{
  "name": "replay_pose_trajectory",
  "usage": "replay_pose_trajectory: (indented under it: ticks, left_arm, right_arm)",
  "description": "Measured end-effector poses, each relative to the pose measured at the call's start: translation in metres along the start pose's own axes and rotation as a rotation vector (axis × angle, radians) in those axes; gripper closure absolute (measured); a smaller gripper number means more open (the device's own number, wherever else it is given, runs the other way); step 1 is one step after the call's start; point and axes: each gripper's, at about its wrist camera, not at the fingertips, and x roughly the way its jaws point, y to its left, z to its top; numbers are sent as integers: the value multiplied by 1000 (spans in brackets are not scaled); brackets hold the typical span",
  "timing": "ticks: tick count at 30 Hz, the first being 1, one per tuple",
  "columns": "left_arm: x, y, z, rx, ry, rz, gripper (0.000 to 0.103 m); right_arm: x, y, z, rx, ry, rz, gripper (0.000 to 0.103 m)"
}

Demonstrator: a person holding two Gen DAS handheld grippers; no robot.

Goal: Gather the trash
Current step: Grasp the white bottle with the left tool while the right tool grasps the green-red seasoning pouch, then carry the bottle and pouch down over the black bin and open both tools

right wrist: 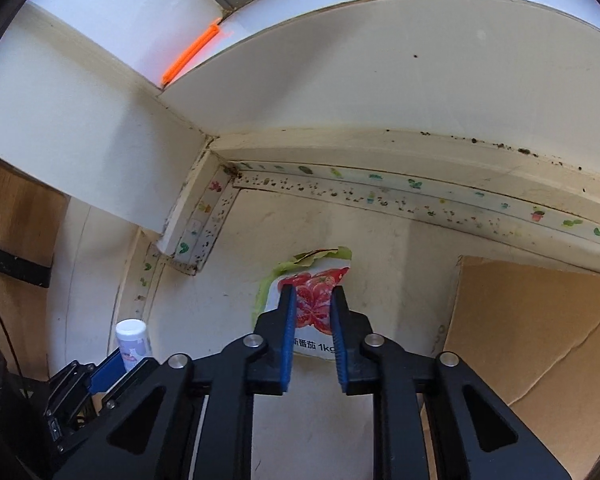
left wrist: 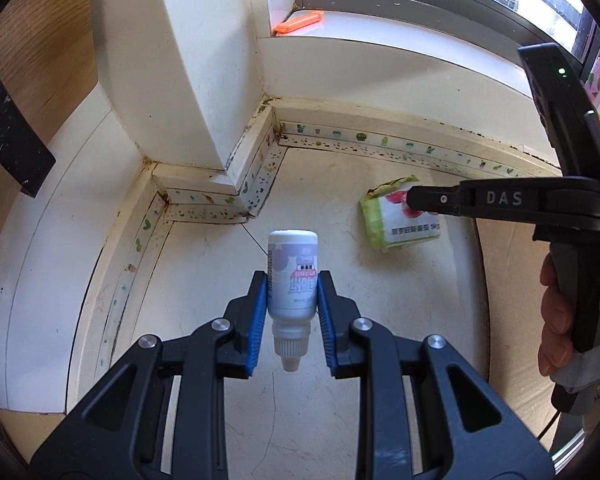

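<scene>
Blue pads of my left tongs (left wrist: 292, 300) are clamped on a small white bottle (left wrist: 292, 276), one pad on each side of its label, cap end toward me, base pointing away, lifted clear of the pale counter (left wrist: 204, 280). Ahead and to the right of these tongs lies a green-and-white packet (left wrist: 392, 228), with my right tongs (left wrist: 414, 200) reaching over it, a hand (left wrist: 560, 312) on the handle.

Over to the right wrist: these tongs sit on the packet, pads (right wrist: 287, 320) nearly closed and pinching its tomato print. Cardboard (right wrist: 532, 328) lies to their right; bottle and left tongs show low left. An orange strip (right wrist: 190, 54) sits on the sill far ahead.
</scene>
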Motion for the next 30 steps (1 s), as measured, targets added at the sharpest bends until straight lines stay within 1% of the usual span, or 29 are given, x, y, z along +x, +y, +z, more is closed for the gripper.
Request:
replay_pose_trajectory:
  ticks: [4,8,12,16,19,24,27,30]
  left_arm:
    - [-15,-2,-7,-1,-7,-16,81]
    - [-39,-4,-23,11,-21,-33,81]
    - [-72,-2,-51,36,-32,-52,81]
    - [-106,8,-88,36,-34,-80,81]
    - [-134,19,-123,30,-34,-107,81]
    - [-183,40,-194,40,-44,-137,81]
    - [-212,57,-243,36,-46,-159,81]
    - [-233,74,-289,32,-40,-177,81]
  right_arm:
    - [-15,13,-18,-28,-18,38,100]
    - [-39,31,-42,-54,-25,48,100]
    - [-71,49,-76,-72,-33,61,100]
    - [-109,73,-124,-102,-49,66,100]
    - [-135,93,-168,-125,-65,63,100]
    - [-174,135,-258,-156,-94,60,100]
    - [-191,159,-319,-174,-107,59,100]
    - [-201,182,-381,-197,-124,36,100]
